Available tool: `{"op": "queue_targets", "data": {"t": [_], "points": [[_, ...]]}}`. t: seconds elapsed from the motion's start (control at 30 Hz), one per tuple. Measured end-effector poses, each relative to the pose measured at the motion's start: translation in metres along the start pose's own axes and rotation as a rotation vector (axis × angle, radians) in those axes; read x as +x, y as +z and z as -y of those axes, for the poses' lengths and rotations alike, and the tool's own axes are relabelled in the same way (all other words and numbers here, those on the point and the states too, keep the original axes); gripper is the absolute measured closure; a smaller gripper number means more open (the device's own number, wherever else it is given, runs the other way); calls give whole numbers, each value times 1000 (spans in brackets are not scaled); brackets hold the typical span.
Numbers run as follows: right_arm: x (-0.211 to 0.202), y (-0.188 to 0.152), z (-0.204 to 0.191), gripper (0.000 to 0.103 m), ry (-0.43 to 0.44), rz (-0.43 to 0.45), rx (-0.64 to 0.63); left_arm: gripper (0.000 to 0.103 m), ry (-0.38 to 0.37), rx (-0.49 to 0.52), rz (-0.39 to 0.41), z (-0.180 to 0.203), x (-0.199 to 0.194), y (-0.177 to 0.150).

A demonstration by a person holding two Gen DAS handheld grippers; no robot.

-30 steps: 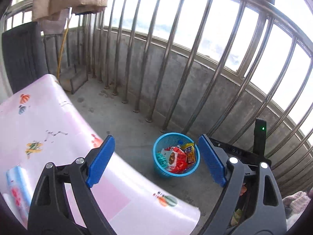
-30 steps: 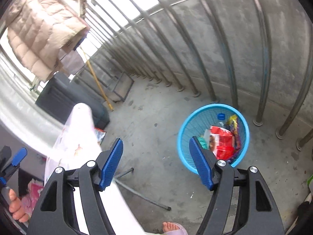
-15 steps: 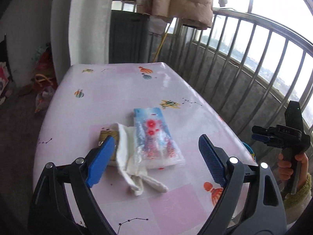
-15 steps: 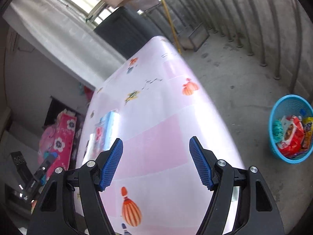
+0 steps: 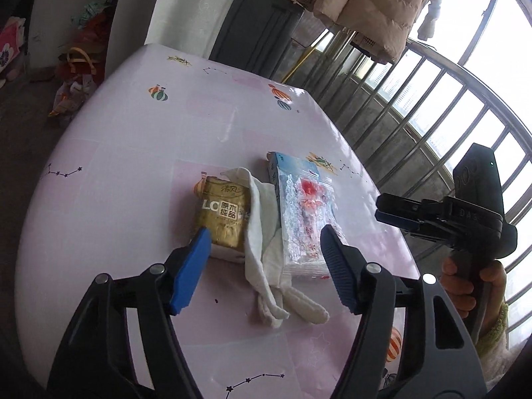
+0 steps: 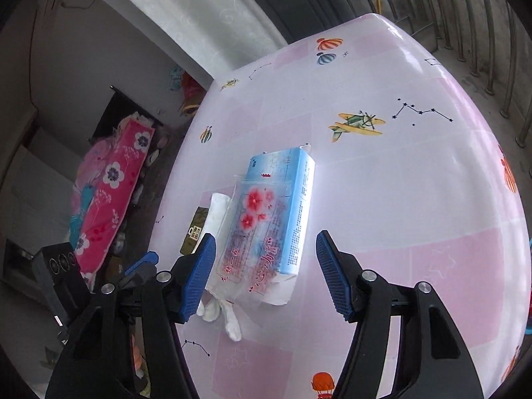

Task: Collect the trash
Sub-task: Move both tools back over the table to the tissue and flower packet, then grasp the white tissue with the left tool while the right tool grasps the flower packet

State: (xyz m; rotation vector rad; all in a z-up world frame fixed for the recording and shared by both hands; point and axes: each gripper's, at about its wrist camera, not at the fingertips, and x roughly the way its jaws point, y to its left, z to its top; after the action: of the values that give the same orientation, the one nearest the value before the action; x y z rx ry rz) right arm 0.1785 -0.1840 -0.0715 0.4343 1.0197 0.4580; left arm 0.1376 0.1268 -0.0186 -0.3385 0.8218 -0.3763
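Observation:
On the pink table (image 5: 133, 153) lie a gold tissue pack (image 5: 224, 219), a crumpled white cloth (image 5: 269, 259) and a blue-white packet under a clear flowered wrapper (image 5: 304, 219). My left gripper (image 5: 266, 266) hovers just short of them, its jaws closing, with nothing pressed between the blue pads. In the right wrist view the same packet (image 6: 276, 212), cloth (image 6: 217, 212) and gold pack (image 6: 196, 229) lie ahead of my right gripper (image 6: 264, 272); its jaws are closing too and grip nothing. The right gripper (image 5: 392, 209) also shows at the right of the left wrist view, held by a hand (image 5: 465, 282).
A metal railing (image 5: 432, 106) runs past the table's far right side, with a beige padded jacket (image 5: 372, 0) hung above it. A dark cabinet (image 5: 259, 30) stands behind the table. Bags and bright bedding (image 6: 109, 193) lie on the floor to the left.
Both views swung away from the blue trash basket on the floor to the tabletop. The two grippers now face the packs and cloth from nearer, and their jaws stand narrower.

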Motion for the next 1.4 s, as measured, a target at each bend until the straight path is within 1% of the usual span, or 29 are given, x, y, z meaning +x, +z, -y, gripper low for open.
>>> {"op": "queue_targets", "data": {"t": [0.07, 0.13, 0.2, 0.27, 0.37, 0.4, 0.47, 0.57, 0.6, 0.63, 0.7, 0.8, 0.87, 0.93, 1.13, 1.23, 1.33, 1.4], "points": [[11, 2, -3, 51, -35, -20, -14, 44, -4, 30, -6, 4, 7, 1], [19, 3, -7, 53, -61, -31, -33, 45, 27, 63, -9, 6, 15, 3], [24, 6, -12, 54, -95, -30, -53, 46, 59, 72, -17, 3, 23, 7], [29, 9, -17, 54, -118, -27, -76, 46, 76, 64, -31, -4, 31, 13], [38, 18, -20, 54, -151, -33, -91, 47, 112, 48, -77, -16, 47, 17], [42, 21, -19, 53, -152, -42, -84, 47, 114, 36, -92, -21, 52, 18], [53, 27, -14, 40, -155, -67, -49, 47, 115, 6, -114, -30, 60, 18], [68, 31, -6, 39, -117, -109, -18, 48, 87, -40, -136, -40, 69, 13], [75, 31, -4, 39, -97, -129, -12, 49, 72, -48, -128, -42, 69, 11], [82, 30, -4, 39, -84, -147, -7, 52, 61, -47, -128, -41, 70, 10], [87, 25, -3, 42, -86, -165, -13, 53, 64, -37, -130, -39, 69, 8], [81, 20, -1, 49, -68, -167, -22, 56, 51, -44, -142, -37, 68, 5], [75, 17, 2, 56, -57, -173, -21, 57, 49, -32, -149, -34, 67, 3], [68, 11, 6, 58, -53, -179, -27, 57, 41, -24, -160, -29, 65, -3], [45, -15, 9, 59, -71, -191, -49, 57, 2, 9, -207, -11, 54, -26], [32, -28, 11, 60, -90, -182, -52, 57, -7, 24, -214, -3, 45, -40], [20, -33, 12, 60, -143, -148, -67, 57, 25, 52, -194, 1, 36, -46], [13, -35, 14, 62, -153, -134, -70, 57, 48, 68, -180, 1, 33, -47]]}}
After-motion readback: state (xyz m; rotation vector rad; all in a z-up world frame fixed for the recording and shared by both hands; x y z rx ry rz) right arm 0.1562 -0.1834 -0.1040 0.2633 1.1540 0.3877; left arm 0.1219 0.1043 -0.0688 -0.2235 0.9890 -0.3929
